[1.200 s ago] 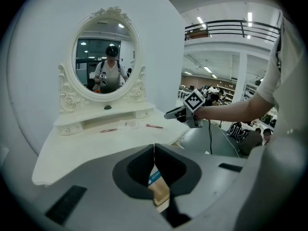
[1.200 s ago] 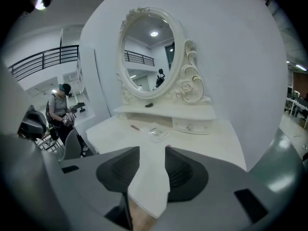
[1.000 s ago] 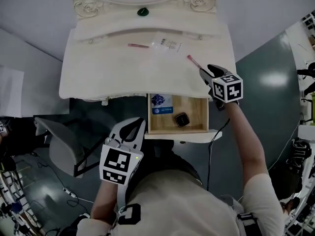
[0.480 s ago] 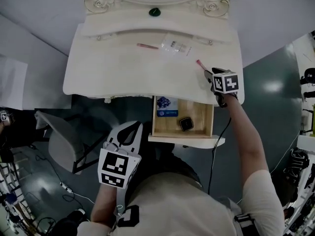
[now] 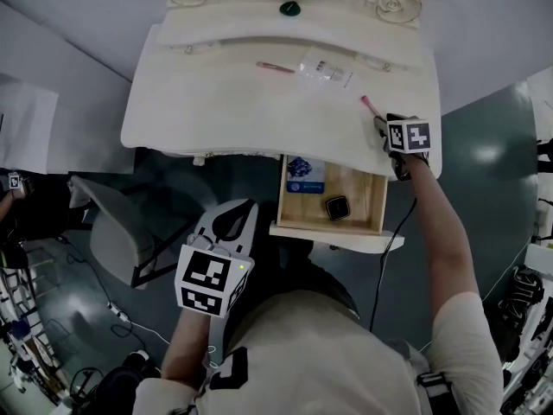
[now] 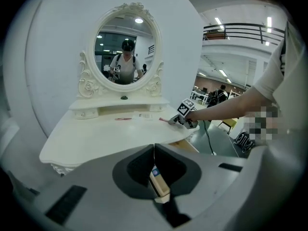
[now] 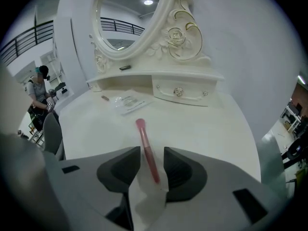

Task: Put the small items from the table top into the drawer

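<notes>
A pink brush (image 5: 367, 104) lies on the right part of the white dressing table (image 5: 216, 111). My right gripper (image 5: 381, 124) hangs low over its near end. In the right gripper view the brush handle (image 7: 146, 150) runs between the open jaws of that gripper (image 7: 151, 154), with a gap on each side. A thin red stick (image 5: 275, 67) and a clear packet (image 5: 326, 69) lie further back. The wooden drawer (image 5: 380, 204) is pulled out and holds a blue packet (image 5: 304, 174) and a black square item (image 5: 337, 207). My left gripper (image 5: 232, 220) is shut and empty, down by my body.
An oval mirror (image 6: 124, 52) stands at the back of the table, with a dark knob (image 5: 289, 9) on the small shelf below it. A grey chair (image 5: 112, 232) stands to the left under the table edge. A black cable (image 5: 393, 249) hangs beside the drawer.
My right gripper has come down towards the table and now straddles the pink brush. The left gripper has stayed by my body, shut.
</notes>
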`<state>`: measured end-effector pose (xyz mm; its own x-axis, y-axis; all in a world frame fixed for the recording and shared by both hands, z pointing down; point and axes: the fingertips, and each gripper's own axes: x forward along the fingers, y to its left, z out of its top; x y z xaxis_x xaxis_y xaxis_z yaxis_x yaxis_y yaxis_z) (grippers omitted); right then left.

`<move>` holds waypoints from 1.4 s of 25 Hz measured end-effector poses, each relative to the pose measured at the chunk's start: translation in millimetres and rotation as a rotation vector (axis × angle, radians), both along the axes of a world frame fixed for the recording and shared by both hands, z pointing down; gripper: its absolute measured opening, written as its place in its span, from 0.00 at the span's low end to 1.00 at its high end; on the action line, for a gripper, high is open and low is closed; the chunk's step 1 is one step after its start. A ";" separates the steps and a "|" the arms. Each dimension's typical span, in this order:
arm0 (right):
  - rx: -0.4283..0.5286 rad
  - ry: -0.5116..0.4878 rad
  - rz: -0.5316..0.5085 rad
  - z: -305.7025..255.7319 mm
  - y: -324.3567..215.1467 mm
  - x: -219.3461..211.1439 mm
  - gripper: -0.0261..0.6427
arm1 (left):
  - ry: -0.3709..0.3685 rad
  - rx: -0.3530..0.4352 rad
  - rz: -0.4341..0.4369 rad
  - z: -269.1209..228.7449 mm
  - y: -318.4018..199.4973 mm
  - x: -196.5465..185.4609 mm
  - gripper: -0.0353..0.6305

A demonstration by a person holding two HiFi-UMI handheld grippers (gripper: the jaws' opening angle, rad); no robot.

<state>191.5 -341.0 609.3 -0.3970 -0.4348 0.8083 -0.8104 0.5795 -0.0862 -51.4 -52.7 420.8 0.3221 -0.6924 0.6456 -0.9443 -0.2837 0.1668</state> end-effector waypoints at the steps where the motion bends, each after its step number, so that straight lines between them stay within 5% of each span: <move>1: 0.000 -0.003 0.006 0.3 -1.1 1.4 0.27 | 0.006 -0.001 -0.007 0.7 1.2 0.0 0.14; 12: -0.012 0.015 0.068 0.0 -2.4 10.0 0.13 | 0.008 0.021 -0.088 -10.0 16.6 -27.9 0.14; 18: -0.002 0.087 0.041 0.3 1.2 5.5 0.13 | 0.031 0.020 -0.119 -8.7 29.6 -38.3 0.14; 35: -0.010 0.091 0.037 -18.3 15.4 8.0 0.13 | 0.049 0.052 -0.097 -17.1 31.0 -41.6 0.14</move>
